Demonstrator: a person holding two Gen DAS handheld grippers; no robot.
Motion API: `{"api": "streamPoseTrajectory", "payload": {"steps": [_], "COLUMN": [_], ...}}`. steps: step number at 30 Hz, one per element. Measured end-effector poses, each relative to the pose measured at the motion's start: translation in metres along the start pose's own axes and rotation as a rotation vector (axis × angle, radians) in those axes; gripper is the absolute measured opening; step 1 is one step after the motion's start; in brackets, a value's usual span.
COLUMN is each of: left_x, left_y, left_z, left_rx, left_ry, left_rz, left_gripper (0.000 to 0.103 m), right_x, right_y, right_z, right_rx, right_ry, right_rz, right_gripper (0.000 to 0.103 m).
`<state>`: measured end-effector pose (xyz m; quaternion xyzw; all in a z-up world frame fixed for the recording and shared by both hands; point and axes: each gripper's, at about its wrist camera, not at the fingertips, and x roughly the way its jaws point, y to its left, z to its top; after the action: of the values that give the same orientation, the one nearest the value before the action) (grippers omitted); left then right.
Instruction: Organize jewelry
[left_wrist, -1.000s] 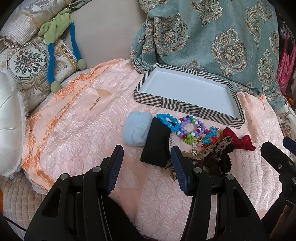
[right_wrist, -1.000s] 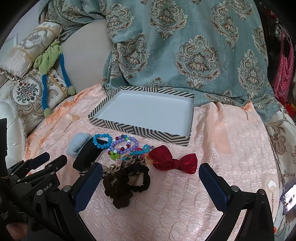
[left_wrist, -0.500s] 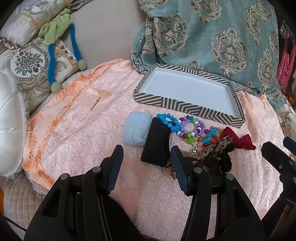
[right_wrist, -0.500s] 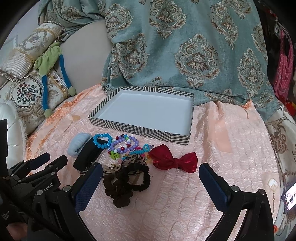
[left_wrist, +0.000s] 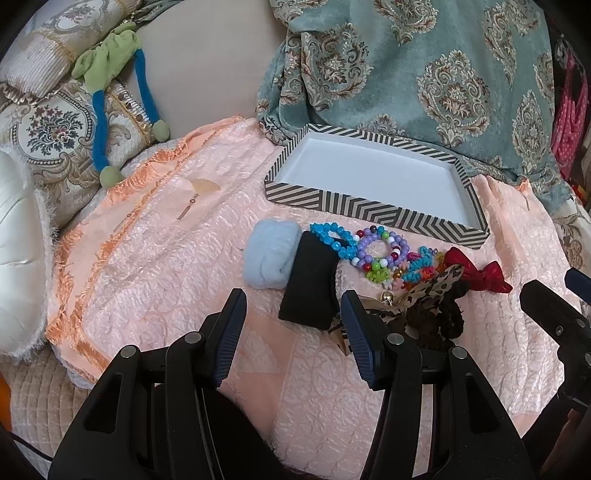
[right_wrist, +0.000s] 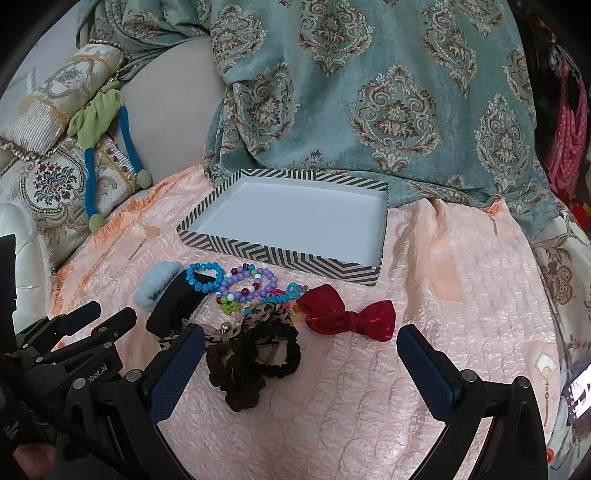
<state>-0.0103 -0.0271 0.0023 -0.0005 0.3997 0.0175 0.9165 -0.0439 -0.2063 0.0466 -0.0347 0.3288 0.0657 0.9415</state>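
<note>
A: Taking the striped box (right_wrist: 295, 254) as the marker and going left to right, what lies in front of it?

B: Off its front left corner, a pale blue scrunchie (right_wrist: 153, 290), with a black band (right_wrist: 173, 308) touching it. Then a blue bead bracelet (right_wrist: 203, 277), a purple bead bracelet (right_wrist: 245, 286) and small bright bead pieces, all bunched just in front of the box wall. A leopard bow and a dark brown scrunchie (right_wrist: 251, 363) sit nearer the camera. A red bow (right_wrist: 347, 317) lies before the box's front right part.

A: And inside the box?

B: Only its white floor shows. Everything rests on a peach quilted cloth (right_wrist: 424, 332).

A: The tools?

B: The left tool (left_wrist: 293, 312) hovers with fingers spread, nothing between them, just short of the black band. The right tool (right_wrist: 299, 350) is spread wider, above the cloth, the brown scrunchie showing between its fingers, not gripped.
</note>
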Motion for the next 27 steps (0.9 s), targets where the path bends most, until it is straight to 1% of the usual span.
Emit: {"api": "streamPoseTrajectory", "payload": {"steps": [8,14,27], "left_x": [-0.001,-0.001,-0.013], "left_y": [-0.005,-0.005,-0.005], "left_z": [-0.001,0.000,0.004], "left_rx": [0.017,0.011,0.009], "left_ry": [-0.003,-0.004,-0.033], "left_rz": [-0.007,-0.003,-0.006], "left_gripper": [0.053,0.053,0.053], "right_x": [0.001,0.001,-0.006], "right_y": [0.000,0.002,0.005], "right_z": [-0.001,-0.001,0.001], "right_rx": [0.002,-0.002,-0.012], "right_ry": [0.002,0.002,-0.016], "right_rz": [0.005,0.008,0.008], "right_gripper": [0.103,0.103,0.103]}}
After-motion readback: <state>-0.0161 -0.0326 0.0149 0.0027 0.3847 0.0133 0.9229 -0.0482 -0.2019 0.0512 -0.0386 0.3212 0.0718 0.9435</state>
